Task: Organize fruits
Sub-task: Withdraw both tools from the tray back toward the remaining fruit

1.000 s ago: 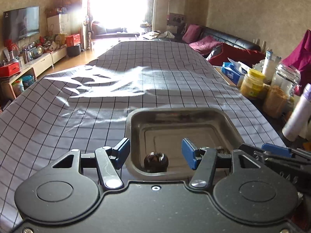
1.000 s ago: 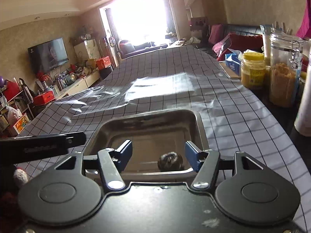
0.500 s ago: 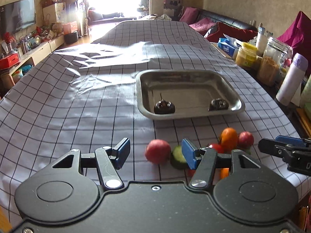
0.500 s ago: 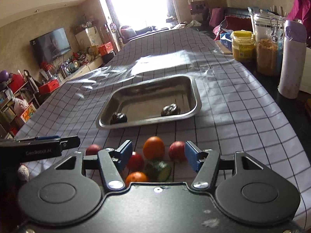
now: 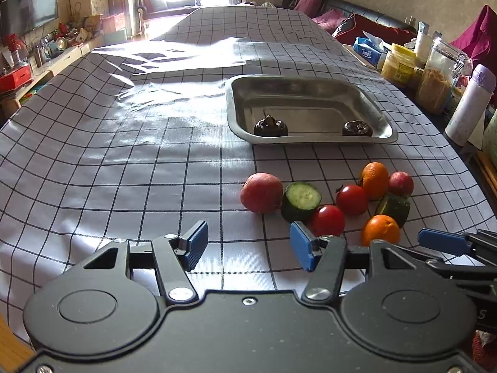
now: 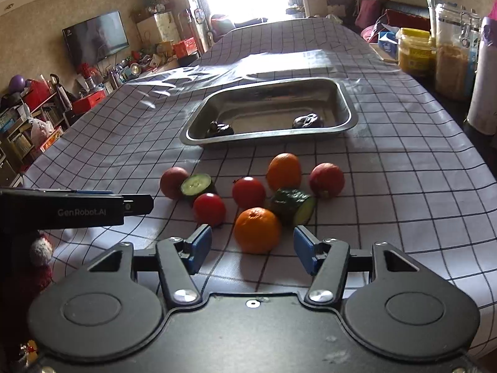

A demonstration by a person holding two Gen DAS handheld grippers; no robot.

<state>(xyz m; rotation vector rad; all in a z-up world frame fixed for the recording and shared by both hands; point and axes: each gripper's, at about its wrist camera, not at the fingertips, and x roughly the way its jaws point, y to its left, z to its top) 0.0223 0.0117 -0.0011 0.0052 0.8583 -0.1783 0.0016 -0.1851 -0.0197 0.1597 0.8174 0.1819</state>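
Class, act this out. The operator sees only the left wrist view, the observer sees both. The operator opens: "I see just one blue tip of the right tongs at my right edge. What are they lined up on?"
Observer: The right tongs are lined up on the near orange. Their jaws are closing with the orange in the gap, and the pads are not touching it.
Operator: There's a dark green lump beside that orange. What is it?
Observer: It is a cucumber chunk. The right wrist view shows its pale cut face, which is turned away from your camera.
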